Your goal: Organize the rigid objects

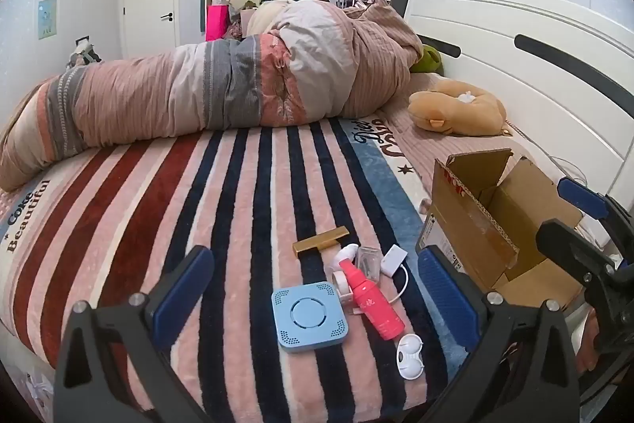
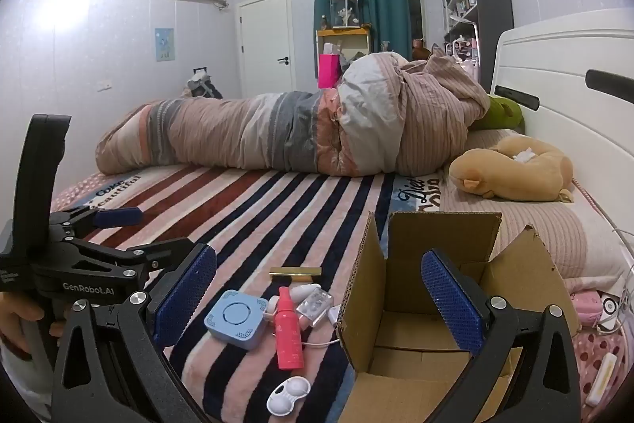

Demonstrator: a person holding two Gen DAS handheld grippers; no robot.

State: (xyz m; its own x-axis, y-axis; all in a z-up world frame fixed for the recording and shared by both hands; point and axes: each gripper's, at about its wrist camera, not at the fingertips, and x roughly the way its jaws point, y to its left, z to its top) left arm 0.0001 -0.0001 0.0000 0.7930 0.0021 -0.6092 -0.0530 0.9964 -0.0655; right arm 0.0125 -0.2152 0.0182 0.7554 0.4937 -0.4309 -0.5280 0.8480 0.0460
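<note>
Small rigid items lie on the striped blanket: a blue square device (image 1: 309, 316) (image 2: 236, 318), a pink bottle (image 1: 370, 296) (image 2: 288, 333), a gold bar (image 1: 321, 241) (image 2: 295, 271), a white contact-lens case (image 1: 410, 355) (image 2: 288, 394), a clear plastic case (image 1: 367, 260) (image 2: 314, 304) and a white adapter with cable (image 1: 393, 258). An open, empty cardboard box (image 1: 495, 224) (image 2: 428, 308) stands to their right. My left gripper (image 1: 313, 292) is open, hovering over the items. My right gripper (image 2: 319, 294) is open and empty, at the box's left side.
A rolled striped duvet (image 1: 222, 86) lies across the far bed. A tan plush pillow (image 1: 455, 110) lies near the white headboard (image 1: 515, 66). Pink items (image 2: 590, 308) sit right of the box. The bed's near edge lies just below the grippers.
</note>
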